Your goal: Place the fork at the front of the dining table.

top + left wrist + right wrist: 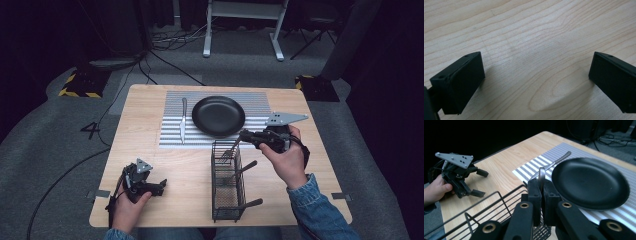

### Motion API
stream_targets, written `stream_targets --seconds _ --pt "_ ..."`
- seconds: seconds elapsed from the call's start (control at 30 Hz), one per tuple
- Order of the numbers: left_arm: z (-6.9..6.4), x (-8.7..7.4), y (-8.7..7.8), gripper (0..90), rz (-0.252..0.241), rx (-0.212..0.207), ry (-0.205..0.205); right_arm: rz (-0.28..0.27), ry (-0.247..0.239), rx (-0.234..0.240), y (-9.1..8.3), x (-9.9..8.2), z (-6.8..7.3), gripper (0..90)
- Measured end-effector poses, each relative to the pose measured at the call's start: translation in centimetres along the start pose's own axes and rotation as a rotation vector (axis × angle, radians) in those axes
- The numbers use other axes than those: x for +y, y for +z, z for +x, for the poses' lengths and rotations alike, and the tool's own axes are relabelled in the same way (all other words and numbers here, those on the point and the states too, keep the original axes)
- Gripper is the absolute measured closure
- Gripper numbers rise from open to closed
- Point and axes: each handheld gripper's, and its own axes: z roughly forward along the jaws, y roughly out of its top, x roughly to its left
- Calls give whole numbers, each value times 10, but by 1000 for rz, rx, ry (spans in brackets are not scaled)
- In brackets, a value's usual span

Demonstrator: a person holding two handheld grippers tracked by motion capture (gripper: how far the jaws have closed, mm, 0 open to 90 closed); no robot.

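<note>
right gripper (pixel 541 191) clamped on a fork (pixel 229 149) over the wire basket (pixel 227 200), left gripper (pixel 536 75) wide open, nothing in it (floor marked "4" (pixel 91 130))

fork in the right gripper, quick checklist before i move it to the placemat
1. Right gripper shut on fork: ok.
2. Fork tines clear of wire basket: cannot tell, they hang at its rim.
3. Striped placemat has bare space beside the black plate: ok.
4. Knife lies left of the plate, out of the path: ok.
5. Left gripper open, resting apart on the table: ok.
</note>
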Motion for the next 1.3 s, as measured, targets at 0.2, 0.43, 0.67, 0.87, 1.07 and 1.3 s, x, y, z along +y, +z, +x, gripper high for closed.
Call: stream_targets --seconds 0.2,0.43,0.67,0.87,1.07,1.3 --pt "0 0 0 3 0 0 0 -28 -13 6 -20 15 1 871" --pt "0 0 0 3 -1 -1 0 -71 -1 26 -44 28 -2 871" --pt "0 0 0 3 0 0 0 -100 6 4 -68 34 -8 871" --pt "0 0 0 4 0 0 0 -124 13 -29 -84 36 -15 871" --pt "0 0 0 4 0 0 0 -123 20 -70 -95 34 -25 871" --pt "0 0 0 3 0 0 0 -97 61 -135 -98 27 -48 871"
